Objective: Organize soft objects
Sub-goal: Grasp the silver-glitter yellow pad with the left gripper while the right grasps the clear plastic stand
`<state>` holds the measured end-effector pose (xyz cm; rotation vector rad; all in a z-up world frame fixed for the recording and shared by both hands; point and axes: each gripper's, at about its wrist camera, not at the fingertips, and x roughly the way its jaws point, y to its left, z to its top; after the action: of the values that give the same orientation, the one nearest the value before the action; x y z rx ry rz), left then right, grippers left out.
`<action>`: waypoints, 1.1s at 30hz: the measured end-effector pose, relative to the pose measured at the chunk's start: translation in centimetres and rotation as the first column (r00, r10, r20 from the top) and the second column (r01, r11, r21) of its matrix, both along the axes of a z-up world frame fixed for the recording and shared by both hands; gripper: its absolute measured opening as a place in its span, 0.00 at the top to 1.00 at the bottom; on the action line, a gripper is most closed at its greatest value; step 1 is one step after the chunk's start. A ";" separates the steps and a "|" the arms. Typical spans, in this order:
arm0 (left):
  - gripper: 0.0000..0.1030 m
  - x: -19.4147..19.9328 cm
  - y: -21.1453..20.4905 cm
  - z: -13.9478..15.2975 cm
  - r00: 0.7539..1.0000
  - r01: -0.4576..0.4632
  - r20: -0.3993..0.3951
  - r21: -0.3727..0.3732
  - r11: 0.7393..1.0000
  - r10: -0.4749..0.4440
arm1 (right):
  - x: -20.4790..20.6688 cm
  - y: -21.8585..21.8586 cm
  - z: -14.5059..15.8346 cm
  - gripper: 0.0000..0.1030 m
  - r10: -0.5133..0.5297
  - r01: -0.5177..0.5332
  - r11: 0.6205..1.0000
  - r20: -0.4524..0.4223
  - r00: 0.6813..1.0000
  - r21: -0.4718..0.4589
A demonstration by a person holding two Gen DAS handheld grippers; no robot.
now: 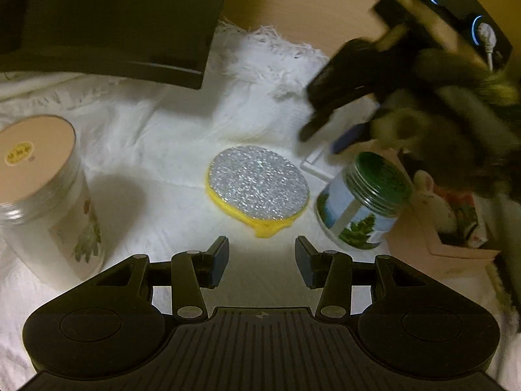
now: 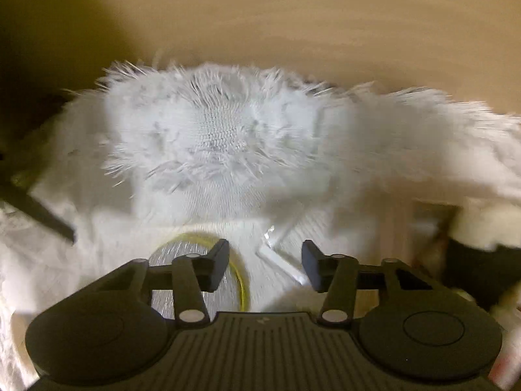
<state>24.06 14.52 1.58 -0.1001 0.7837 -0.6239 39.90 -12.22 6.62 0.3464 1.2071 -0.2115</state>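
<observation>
The round pad [image 1: 258, 186], silver glitter on top with a yellow rim, lies flat on the white cloth [image 1: 162, 137] between two jars. Left gripper [image 1: 261, 254] and right gripper [image 2: 265, 262] both stand partly open, holding nothing.

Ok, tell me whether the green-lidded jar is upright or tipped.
Tipped: the green-lidded jar leans, its lid facing up and right rather than straight up.

A tan wooden bench [image 1: 293, 3] lies in dim, warm light. On the bench's far right, a dark device [image 1: 462, 3] glows with blue rings.
</observation>
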 end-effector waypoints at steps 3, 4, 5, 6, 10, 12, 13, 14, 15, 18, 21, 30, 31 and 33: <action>0.52 1.3 0.4 -0.2 1.000 -0.011 -0.015 -0.029 1.000 0.010 | 1.6 0.3 -2.0 0.68 -0.009 0.009 1.000 -0.036 0.999 -0.015; 0.52 1.9 0.5 -0.1 1.000 -0.019 -0.025 -0.042 0.999 0.018 | 1.5 0.3 -2.5 0.75 -0.005 0.004 1.000 -0.049 0.999 -0.022; 0.52 2.6 0.6 -0.1 0.999 -0.032 -0.036 -0.055 0.998 0.030 | 1.6 0.4 -2.8 0.94 0.001 -0.003 1.000 -0.058 0.998 -0.031; 0.52 3.3 0.5 -0.1 0.998 -0.049 -0.040 -0.066 0.997 0.047 | 1.5 0.6 -2.7 1.00 0.019 -0.021 0.999 -0.049 0.999 -0.037; 0.52 6.4 -0.5 0.1 0.993 -0.118 -0.035 -0.056 0.991 0.116 | 0.1 1.3 -0.3 1.00 0.138 -0.136 0.988 0.031 0.990 -0.076; 0.52 7.7 -0.8 -0.2 0.989 -0.135 -0.058 -0.035 0.990 0.133 | -0.5 1.2 0.0 1.00 0.154 -0.153 0.987 0.013 0.988 -0.049; 0.52 8.1 -1.0 -0.3 0.988 -0.140 -0.071 -0.028 0.990 0.138 | -0.7 1.3 0.0 1.00 0.159 -0.159 0.986 0.009 0.987 -0.042; 0.52 8.4 -1.0 -0.5 0.987 -0.143 -0.079 -0.023 0.989 0.141 | -0.9 1.3 0.0 1.00 0.163 -0.162 0.986 0.005 0.987 -0.043; 0.52 8.6 -1.1 -0.7 0.986 -0.143 -0.084 -0.018 0.990 0.141 | -1.2 1.3 -0.1 1.00 0.163 -0.162 0.986 0.004 0.987 -0.043; 0.52 8.9 -1.2 -1.1 0.986 -0.138 -0.101 -0.013 0.990 0.136 | -1.4 0.8 -0.6 0.99 0.152 -0.152 0.988 -0.001 0.988 -0.008; 0.52 9.1 -1.3 -1.5 0.986 -0.128 -0.114 -0.011 0.992 0.126 | -1.3 0.2 -0.8 0.97 0.143 -0.142 0.988 -0.020 0.989 0.066; 0.52 8.6 -0.3 -2.3 0.989 -0.091 -0.125 -0.093 0.992 0.079 | 0.4 3.1 -2.7 0.93 0.152 -0.148 0.987 -0.058 0.987 0.057; 0.52 8.6 -0.1 -2.4 0.988 -0.096 -0.135 -0.112 0.989 0.080 | 0.7 3.4 -3.0 0.93 0.157 -0.153 0.986 -0.060 0.986 0.066; 0.51 8.7 0.6 -2.7 0.983 -0.118 -0.158 -0.160 0.980 0.093 | 0.9 4.1 -3.2 0.89 0.163 -0.159 0.985 -0.059 0.985 0.070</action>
<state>32.74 15.09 -1.12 -0.3450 0.8637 -0.5855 40.77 -8.15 3.40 0.2983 1.3015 -0.0437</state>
